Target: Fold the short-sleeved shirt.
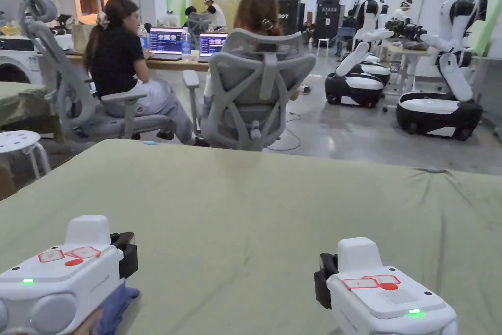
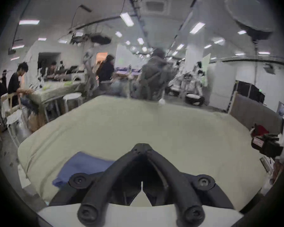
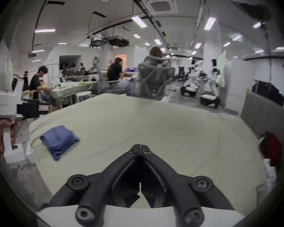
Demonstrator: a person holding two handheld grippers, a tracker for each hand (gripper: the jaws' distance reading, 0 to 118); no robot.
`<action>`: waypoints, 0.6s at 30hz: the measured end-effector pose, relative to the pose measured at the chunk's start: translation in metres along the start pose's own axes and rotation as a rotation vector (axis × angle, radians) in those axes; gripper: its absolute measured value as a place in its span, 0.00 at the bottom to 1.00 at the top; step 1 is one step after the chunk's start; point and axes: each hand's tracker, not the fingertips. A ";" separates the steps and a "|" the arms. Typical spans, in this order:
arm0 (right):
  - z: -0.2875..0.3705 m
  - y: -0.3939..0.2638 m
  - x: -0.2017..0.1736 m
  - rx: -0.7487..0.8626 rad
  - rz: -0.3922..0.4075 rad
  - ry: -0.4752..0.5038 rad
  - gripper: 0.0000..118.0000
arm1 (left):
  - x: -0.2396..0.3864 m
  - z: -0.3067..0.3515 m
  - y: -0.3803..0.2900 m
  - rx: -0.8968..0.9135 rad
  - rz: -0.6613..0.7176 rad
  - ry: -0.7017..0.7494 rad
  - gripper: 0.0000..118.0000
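A blue shirt lies folded into a small stack near the left front corner of the pale green table. In the left gripper view the blue shirt is just left of the left gripper, whose jaws are shut with nothing between them. The head view shows a blue corner of the shirt under the white body of the left gripper. The right gripper hovers over bare table to the right, jaws shut and empty. It sits low at the right in the head view, right gripper.
Two people sit in grey office chairs beyond the table's far edge. White wheeled robots stand at the back right. A white stool is off the left side. Something red lies off the table's right edge.
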 end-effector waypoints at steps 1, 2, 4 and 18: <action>0.012 0.004 0.020 0.022 -0.009 -0.030 0.00 | 0.023 0.005 0.006 0.035 -0.025 -0.013 0.00; 0.022 0.007 0.037 0.038 -0.016 -0.055 0.00 | 0.042 0.008 0.012 0.060 -0.044 -0.027 0.00; 0.043 0.016 0.071 0.077 -0.019 -0.105 0.00 | 0.082 0.014 0.026 0.091 -0.075 -0.057 0.00; 0.101 0.007 0.160 0.144 -0.040 -0.243 0.00 | 0.185 0.036 0.033 0.174 -0.082 -0.101 0.00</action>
